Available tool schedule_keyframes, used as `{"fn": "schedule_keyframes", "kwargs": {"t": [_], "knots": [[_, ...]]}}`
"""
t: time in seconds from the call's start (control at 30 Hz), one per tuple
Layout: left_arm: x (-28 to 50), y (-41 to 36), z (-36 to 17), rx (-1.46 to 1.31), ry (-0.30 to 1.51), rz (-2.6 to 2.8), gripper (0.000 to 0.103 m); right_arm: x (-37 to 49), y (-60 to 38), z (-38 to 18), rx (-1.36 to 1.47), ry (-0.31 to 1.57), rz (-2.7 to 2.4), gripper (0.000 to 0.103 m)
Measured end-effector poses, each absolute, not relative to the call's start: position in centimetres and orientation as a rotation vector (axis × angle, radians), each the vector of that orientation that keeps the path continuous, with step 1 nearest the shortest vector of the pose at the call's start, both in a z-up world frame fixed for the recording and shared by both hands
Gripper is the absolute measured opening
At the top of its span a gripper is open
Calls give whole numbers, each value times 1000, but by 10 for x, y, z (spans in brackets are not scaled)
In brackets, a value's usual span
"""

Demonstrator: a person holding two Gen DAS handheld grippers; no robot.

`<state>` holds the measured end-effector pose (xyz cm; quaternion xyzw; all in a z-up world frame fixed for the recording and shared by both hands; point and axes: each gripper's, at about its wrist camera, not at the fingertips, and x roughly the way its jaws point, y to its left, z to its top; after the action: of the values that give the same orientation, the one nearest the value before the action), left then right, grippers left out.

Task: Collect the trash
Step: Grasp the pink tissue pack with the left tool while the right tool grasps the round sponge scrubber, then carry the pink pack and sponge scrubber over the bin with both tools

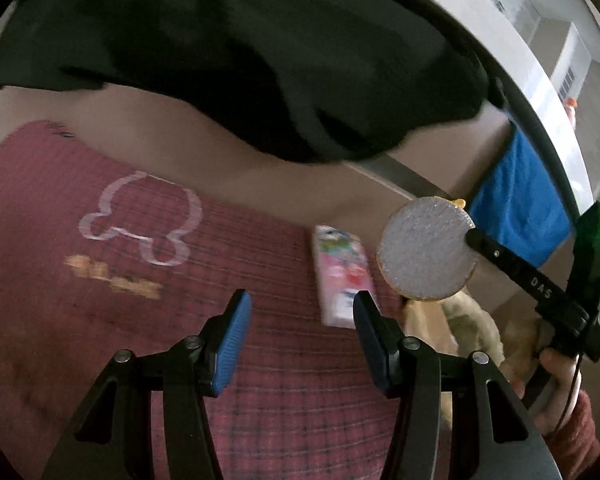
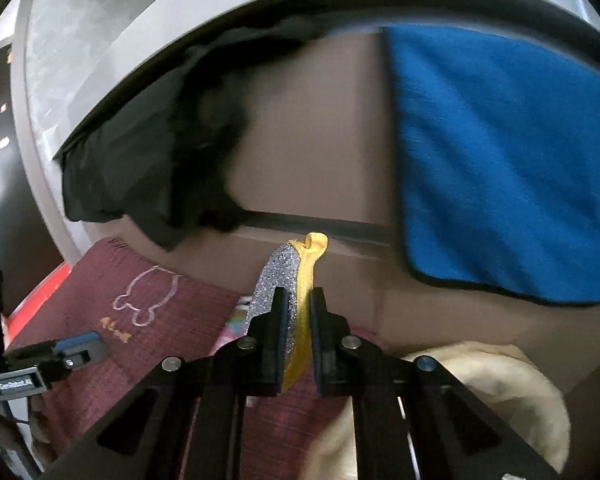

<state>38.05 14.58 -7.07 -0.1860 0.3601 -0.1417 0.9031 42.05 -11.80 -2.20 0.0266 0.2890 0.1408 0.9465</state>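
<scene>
Setting: a brown cabinet front (image 2: pixel 320 132) under a pale counter edge (image 1: pixel 500 40), with a dark red checked mat (image 1: pixel 140 280) lying below it; both views are somewhat blurred.
Task's thing: one round glittery silver pad with a yellow backing (image 2: pixel 278 280), held clear of the mat in front of the cabinet.
Right gripper (image 2: pixel 299 304): clenched on the pad, one finger on the silver face and one on the yellow side.
Left gripper (image 1: pixel 300 320): jaws apart with nothing between the blue pads (image 1: pixel 232 344), hanging over the mat.
Near the pad: one pink printed packet (image 1: pixel 342 276) lies on the mat just below it; a cream fabric heap (image 2: pixel 500 392) sits at the right.
Further out: one black cloth (image 1: pixel 240 60) and one blue cloth (image 2: pixel 500 160) hang from the counter edge, well apart.
Mat marks: one white outline figure (image 1: pixel 140 220) with one patch of gold lettering (image 1: pixel 116 276) beneath.
Left view only: the pad's full round silver face, the packet's print, and the hand (image 1: pixel 556 376) with a red sleeve (image 1: pixel 576 432) that holds the right gripper.
Right view only: the pad edge-on with its yellow layer folded over at the top, and the left gripper seen from the side at the lower left.
</scene>
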Motion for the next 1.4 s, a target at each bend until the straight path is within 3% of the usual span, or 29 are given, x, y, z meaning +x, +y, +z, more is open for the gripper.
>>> {"fn": "schedule_keyframes", "kwargs": {"t": [0.23,0.57,0.7,0.83,1.4], "knots": [[425,80,-97,-351,859,-321,54,419,-158,-41,114,603,248,9],[463,53,-115,-301,934,-248,54,420,-162,-54,99,624,260,9],[467,55,-112,-327,964,-240,43,422,-161,-57,106,638,264,9],[456,72,-105,-315,941,-224,36,421,-156,-56,118,645,282,10],[349,215,-74,-261,802,-16,36,407,-50,-58,39,685,499,17]]}}
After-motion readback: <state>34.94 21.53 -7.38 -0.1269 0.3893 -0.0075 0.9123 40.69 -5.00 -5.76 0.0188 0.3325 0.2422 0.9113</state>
